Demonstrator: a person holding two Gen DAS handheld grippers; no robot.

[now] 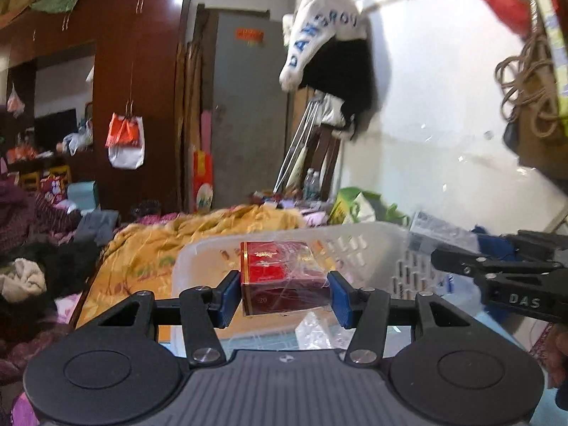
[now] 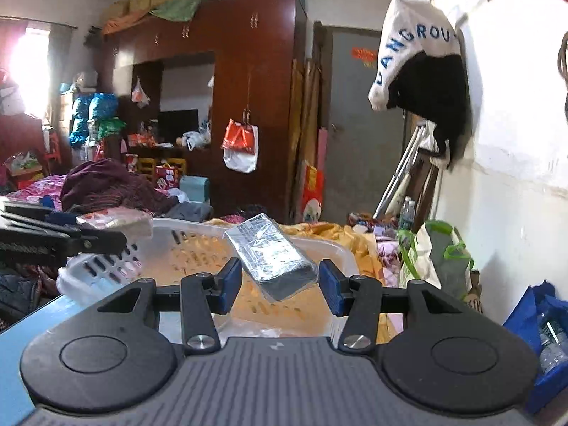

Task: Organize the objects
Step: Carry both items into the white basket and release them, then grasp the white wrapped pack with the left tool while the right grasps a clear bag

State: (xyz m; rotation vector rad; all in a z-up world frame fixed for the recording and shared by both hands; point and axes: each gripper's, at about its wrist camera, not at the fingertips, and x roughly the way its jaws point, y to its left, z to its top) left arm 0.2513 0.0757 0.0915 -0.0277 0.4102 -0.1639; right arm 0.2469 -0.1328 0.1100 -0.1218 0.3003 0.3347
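The left gripper (image 1: 285, 293) is clamped on a red cigarette pack (image 1: 280, 271) wrapped in clear film, its 2 blue pads (image 1: 230, 293) pressed against the pack's left and right sides. The pack sits level, lifted over the near rim of a white slotted plastic basket (image 1: 358, 245), with the numeral 20 showing on its dark lower face. Crumpled clear plastic wrap (image 1: 314, 332) lies just below the pack, near the basket's front.

The right gripper (image 2: 280, 280) holds a silver-grey film-wrapped pack (image 2: 271, 257), tilted so its far end rises to the left and its dark near end points down toward the right. The left pad (image 2: 232, 284) touches the pack; the right pad looks just beside its lower corner, and whether it touches there is hard to tell. This pack hangs above the same white basket (image 2: 330, 248), whose orange-tinted floor shows beneath it.

Each wrist view catches the other gripper at its edge: the right one at the right side of the left view (image 1: 497, 277), the left one at the left side of the right view (image 2: 60, 238).

The basket rests on a blue surface (image 2: 21, 337) beside a bed covered with a yellow quilt (image 1: 167, 245). A dark red wardrobe (image 2: 248, 71) and a grey door (image 2: 362, 124) stand behind.
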